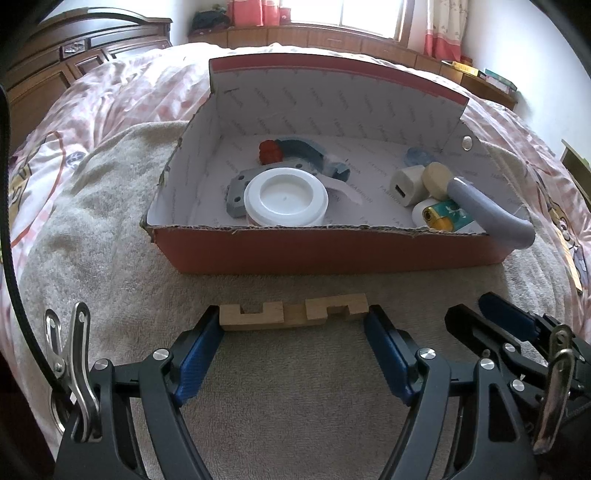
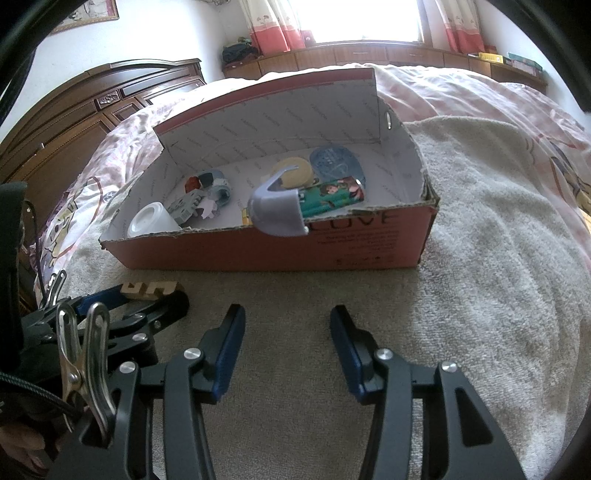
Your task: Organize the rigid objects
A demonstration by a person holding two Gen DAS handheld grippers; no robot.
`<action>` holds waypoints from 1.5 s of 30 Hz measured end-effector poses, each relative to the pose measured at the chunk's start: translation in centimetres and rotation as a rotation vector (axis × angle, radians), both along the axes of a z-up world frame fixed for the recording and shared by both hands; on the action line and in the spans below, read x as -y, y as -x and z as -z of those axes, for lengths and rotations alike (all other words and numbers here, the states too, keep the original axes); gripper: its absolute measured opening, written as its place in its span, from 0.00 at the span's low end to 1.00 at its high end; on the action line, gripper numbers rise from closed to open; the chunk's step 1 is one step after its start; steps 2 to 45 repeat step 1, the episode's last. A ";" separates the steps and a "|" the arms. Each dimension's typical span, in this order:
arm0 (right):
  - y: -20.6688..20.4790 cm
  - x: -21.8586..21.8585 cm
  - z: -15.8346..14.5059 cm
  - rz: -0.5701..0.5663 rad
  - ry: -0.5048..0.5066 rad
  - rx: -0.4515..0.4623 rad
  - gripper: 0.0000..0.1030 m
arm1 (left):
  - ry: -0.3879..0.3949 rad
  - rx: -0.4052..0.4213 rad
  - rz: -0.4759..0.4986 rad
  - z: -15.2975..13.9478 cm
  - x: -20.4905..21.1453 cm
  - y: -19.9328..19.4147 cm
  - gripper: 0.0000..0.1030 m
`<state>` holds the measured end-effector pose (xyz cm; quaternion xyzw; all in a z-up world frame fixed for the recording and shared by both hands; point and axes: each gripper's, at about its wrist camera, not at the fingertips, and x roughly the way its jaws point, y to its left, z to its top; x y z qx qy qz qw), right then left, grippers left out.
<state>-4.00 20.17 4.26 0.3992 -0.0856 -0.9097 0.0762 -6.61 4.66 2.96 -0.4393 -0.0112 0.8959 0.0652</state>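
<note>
A bed [image 1: 122, 96] with a pink patterned cover fills the room's middle, and a beige towel [image 1: 295, 369] is spread over its near part. Beyond the bed's far edge runs a low wooden cabinet [image 1: 332, 40] under a bright window [image 1: 351, 11]. Red and white curtains [image 1: 445, 26] hang at both sides of that window. A dark wooden headboard [image 1: 55, 62] stands at the bed's left end. Dark clothes [image 2: 238, 51] are piled on the cabinet's left part, and flat boxes [image 1: 498, 79] lie on its right part.
</note>
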 end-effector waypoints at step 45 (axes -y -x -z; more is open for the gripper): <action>0.0 0.0 0.0 0.000 0.000 0.000 0.49 | 0.000 0.002 0.000 0.1 0.0 0.0 0.77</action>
